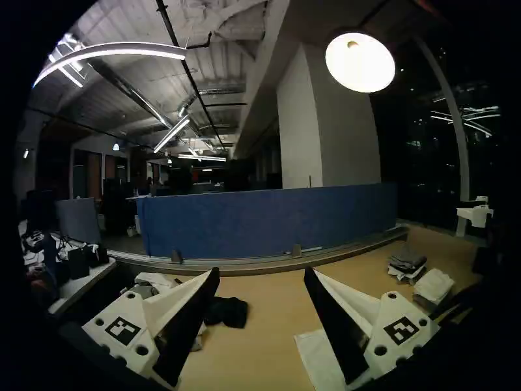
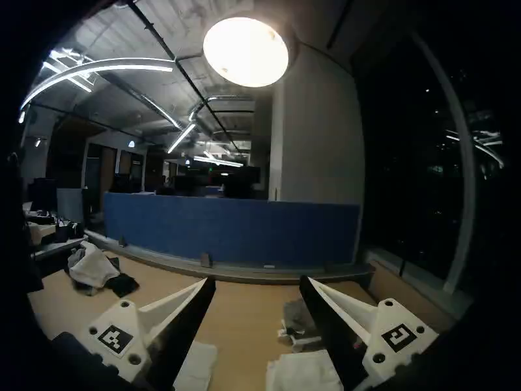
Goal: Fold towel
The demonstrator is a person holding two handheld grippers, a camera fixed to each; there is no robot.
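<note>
Both pairs of tongs are spread wide and hold nothing. The left tongs [image 1: 260, 270] and the right tongs [image 2: 257, 280] point level at the blue divider [image 1: 260, 221] rather than down at the work. The white towel [image 1: 314, 355] lies flat on the wooden surface [image 1: 273, 319] on the near side of the divider, its edge showing low under the left tongs. In the right gripper view, white cloth [image 2: 195, 366] also lies low on the divider's near side, and I cannot tell whether it is the same towel. The step in hand looks like the approach before the first pinch. To do it well, I would tip both tongs down until the towel's near edge is in plain sight, then take one corner in each. Thin fabric on a flat surface wants a low, shallow pinch, so that only one layer is caught. Steer clear of the dark cloth [image 1: 228, 311] lying toward the divider's left end and the folded stack [image 1: 413, 270] toward its right end — neither seems to need handling.
</note>
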